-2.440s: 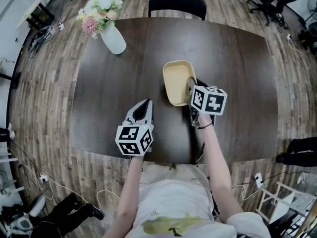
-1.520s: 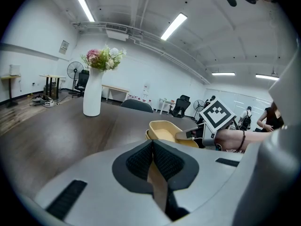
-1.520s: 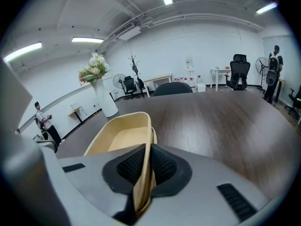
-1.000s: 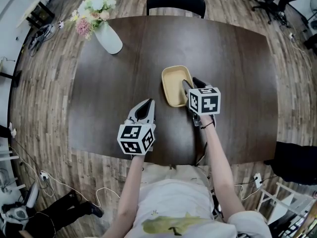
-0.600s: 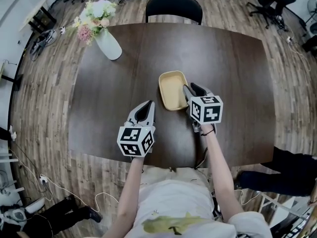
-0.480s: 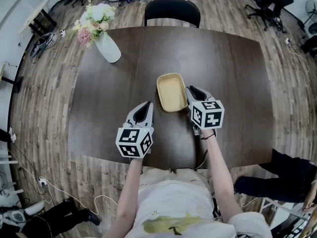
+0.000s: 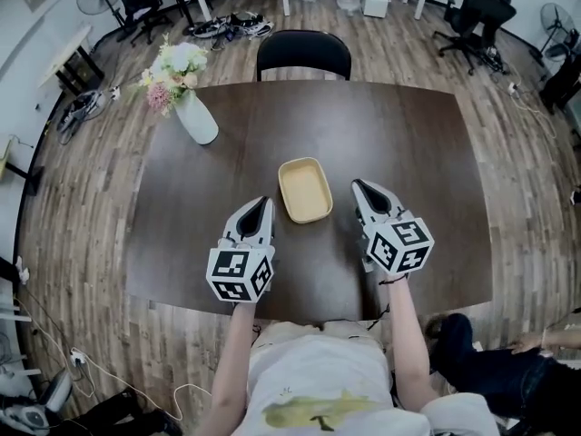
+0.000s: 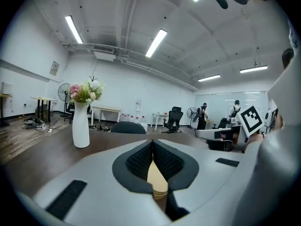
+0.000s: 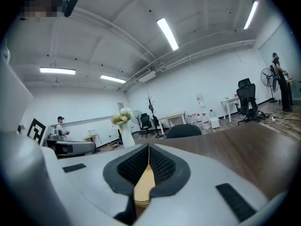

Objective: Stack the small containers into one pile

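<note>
One tan, rounded-rectangular small container lies open side up at the middle of the dark table; any others nested inside it are not distinguishable. My left gripper rests near its left front corner, apart from it, shut and empty. My right gripper is just off the container's right side, not touching it, with its jaws closed together on nothing. In the left gripper view the pads meet at the tip. The right gripper view shows its ribbed pads pressed together too.
A white vase of flowers stands at the table's far left corner. A black chair is pushed in at the far edge. Someone's legs lie on the wooden floor at the lower right. Office chairs and desks stand further back.
My right gripper has left the container's right rim, drawn back to the right and shut. The container stays on the table. My left gripper has hardly moved.
</note>
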Demonstrator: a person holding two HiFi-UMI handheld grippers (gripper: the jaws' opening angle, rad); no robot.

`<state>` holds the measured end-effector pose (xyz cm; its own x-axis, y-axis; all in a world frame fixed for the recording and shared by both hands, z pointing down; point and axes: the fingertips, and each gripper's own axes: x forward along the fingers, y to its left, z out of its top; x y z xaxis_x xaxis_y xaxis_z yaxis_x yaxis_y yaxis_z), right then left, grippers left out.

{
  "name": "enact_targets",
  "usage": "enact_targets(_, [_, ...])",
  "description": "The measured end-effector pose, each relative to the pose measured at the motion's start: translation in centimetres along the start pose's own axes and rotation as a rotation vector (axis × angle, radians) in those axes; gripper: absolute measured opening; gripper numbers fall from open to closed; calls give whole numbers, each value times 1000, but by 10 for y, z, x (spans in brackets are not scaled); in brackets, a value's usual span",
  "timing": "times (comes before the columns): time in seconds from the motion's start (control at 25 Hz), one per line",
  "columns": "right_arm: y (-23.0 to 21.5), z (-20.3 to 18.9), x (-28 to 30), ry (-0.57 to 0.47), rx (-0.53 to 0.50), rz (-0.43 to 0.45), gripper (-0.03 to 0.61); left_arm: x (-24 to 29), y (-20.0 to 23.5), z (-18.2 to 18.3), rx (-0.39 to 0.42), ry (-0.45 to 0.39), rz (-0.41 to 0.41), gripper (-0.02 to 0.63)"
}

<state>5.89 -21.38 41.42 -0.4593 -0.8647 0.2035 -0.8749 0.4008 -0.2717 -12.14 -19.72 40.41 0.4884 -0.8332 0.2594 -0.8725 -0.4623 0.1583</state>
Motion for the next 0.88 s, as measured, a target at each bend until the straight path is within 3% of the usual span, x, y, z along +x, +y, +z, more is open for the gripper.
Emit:
enact_targets(0.44, [12,65,-46,-204,46,-10,21,-27,6,61,82,-129,17,25])
enact_targets(0.88, [6,85,-67,-253,16,-29,21,-43,13,86,100,-203,63,25])
